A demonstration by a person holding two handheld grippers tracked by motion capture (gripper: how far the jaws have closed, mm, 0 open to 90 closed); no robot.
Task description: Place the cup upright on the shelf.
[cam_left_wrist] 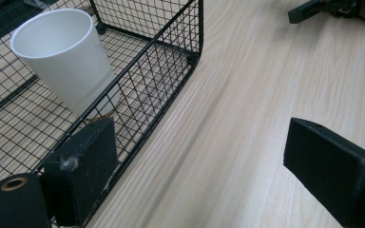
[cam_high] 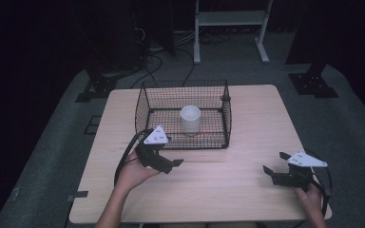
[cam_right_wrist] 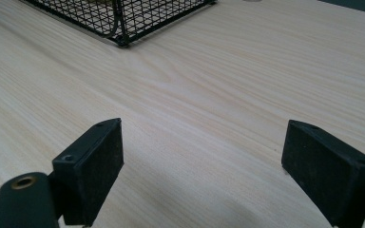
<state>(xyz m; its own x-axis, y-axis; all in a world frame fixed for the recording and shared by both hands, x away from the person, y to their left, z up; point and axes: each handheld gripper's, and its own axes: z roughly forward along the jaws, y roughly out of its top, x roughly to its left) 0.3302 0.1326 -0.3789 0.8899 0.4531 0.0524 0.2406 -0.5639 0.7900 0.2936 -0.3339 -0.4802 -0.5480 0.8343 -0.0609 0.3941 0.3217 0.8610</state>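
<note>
While both grippers idle over the wooden table (cam_high: 209, 190), no object held in either.

Left gripper (cam_high: 171, 164): jaws spread wide, nothing between them but bare tabletop. Held in the left hand (cam_high: 133, 173) just in front of the wire basket's near left corner, tilted toward the table's middle. From the left gripper view, one jaw lying against or just beside the basket's near wall; actual contact cannot be told.

Right gripper (cam_high: 274, 167): jaws likewise spread wide, empty. Held in the right hand (cam_high: 311, 197) near the table's front right corner, well apart from the basket, jaws aimed leftward across the wood. Basket corner visible far off in the right gripper view.

Wire basket (cam_high: 145, 107): black mesh, open top, standing on the far central part of the table.

White cup (cam_high: 190, 118): upright, open end up, inside the basket near its middle, standing on the mesh floor. Apart from both grippers; the basket wall between cup and left gripper.

Black cables trailing from each gripper toward the table's near edge.
</note>
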